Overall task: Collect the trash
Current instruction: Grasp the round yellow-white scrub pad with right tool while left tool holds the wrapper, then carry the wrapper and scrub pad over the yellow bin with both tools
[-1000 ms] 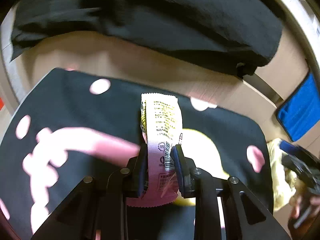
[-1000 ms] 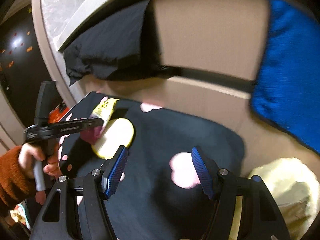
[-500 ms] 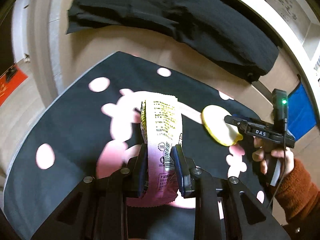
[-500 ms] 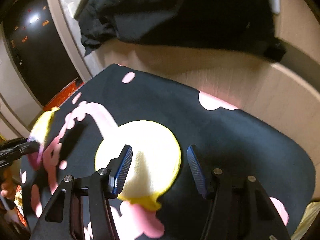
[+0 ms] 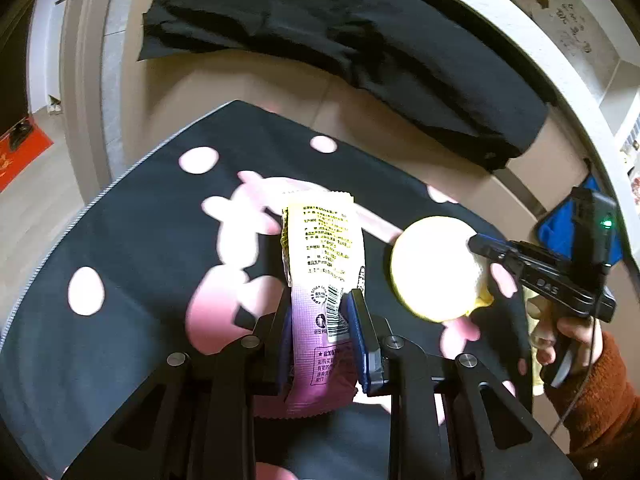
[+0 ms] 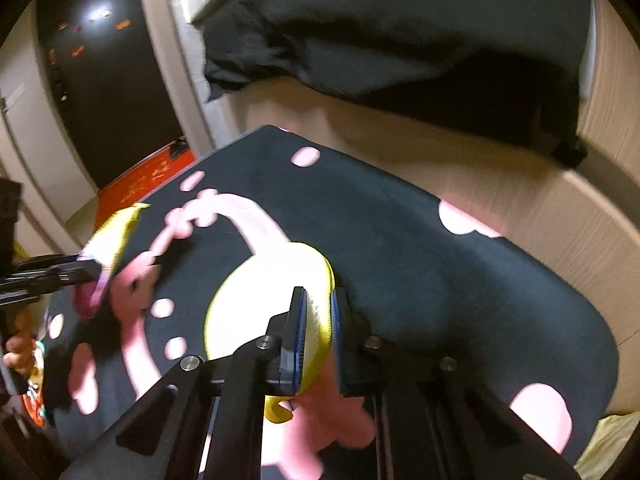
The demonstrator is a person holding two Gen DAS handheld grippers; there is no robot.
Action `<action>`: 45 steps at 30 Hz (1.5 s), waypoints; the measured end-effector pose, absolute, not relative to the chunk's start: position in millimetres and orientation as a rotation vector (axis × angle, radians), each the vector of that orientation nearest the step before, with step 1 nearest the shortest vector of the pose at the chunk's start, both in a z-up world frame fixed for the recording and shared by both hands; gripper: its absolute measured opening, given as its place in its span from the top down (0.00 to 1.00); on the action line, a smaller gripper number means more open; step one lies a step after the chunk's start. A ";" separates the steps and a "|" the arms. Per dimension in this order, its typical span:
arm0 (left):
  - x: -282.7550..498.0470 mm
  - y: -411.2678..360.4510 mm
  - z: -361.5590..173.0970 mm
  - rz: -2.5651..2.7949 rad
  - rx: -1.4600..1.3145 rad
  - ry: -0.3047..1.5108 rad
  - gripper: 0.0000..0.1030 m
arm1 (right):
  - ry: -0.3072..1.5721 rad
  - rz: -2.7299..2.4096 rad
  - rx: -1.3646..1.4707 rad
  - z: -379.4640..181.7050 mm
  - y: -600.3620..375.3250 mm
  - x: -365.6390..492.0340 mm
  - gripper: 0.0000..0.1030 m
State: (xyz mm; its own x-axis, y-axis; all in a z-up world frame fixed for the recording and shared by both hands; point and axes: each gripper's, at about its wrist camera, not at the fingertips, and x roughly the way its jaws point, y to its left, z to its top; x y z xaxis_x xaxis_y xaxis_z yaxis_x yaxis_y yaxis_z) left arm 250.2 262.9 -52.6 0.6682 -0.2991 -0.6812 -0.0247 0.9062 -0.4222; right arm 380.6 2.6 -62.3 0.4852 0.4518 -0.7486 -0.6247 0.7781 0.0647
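Left wrist view: the left claw [image 5: 320, 340] pinches a pink and yellow snack wrapper [image 5: 322, 280] between its two blue pads, and the wrapper stands up out of them.
Wrapper place: it is off the mat, held up over the black mat with pink spots [image 5: 140, 248].
Mat place: the mat lies on a light wooden desk [image 5: 260, 84], and a black cloth [image 5: 360, 40] lies past it.
Yellow piece: a round, flat yellow piece [image 5: 434, 268] sits to the right of the wrapper, with the tip of the right claw at its edge.
Right wrist view: the right claw [image 6: 318, 332] is pressed onto the edge of the round yellow piece [image 6: 256, 300], so it pinches it.
Piece place: most of it hangs over the mat [image 6: 400, 240]; I cannot tell if it touches the mat.
Far right: a blue thing [image 5: 560, 236] peeks out behind the right claw's handle.
Done so far: two bits of trash look picked up, one in each claw.
Left to do: both bits need to go in a bin or bag. No bin shows in these views, so I cannot tell where it is.
Other trash: I see no more loose bits on the mat.
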 end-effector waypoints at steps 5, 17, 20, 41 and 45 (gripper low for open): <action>246.0 228.7 -42.5 -0.226 -0.383 0.806 0.74 | 0.794 0.636 -0.224 -32.4 -15.8 355.8 0.91; 243.1 153.3 -25.0 -0.332 -0.282 0.788 0.74 | 0.746 0.317 -0.390 -23.2 -105.2 312.7 0.91; 242.5 147.9 -24.0 -0.333 -0.278 0.791 0.74 | 0.699 0.261 -0.444 -20.3 -111.5 306.2 0.91; 234.3 156.5 -24.1 -0.298 -0.277 0.809 0.74 | 0.736 0.423 -0.297 -33.7 -80.2 288.1 0.87; 236.6 150.7 -15.2 -0.294 -0.272 0.791 0.74 | 0.705 0.436 -0.306 -25.4 -78.9 280.8 0.88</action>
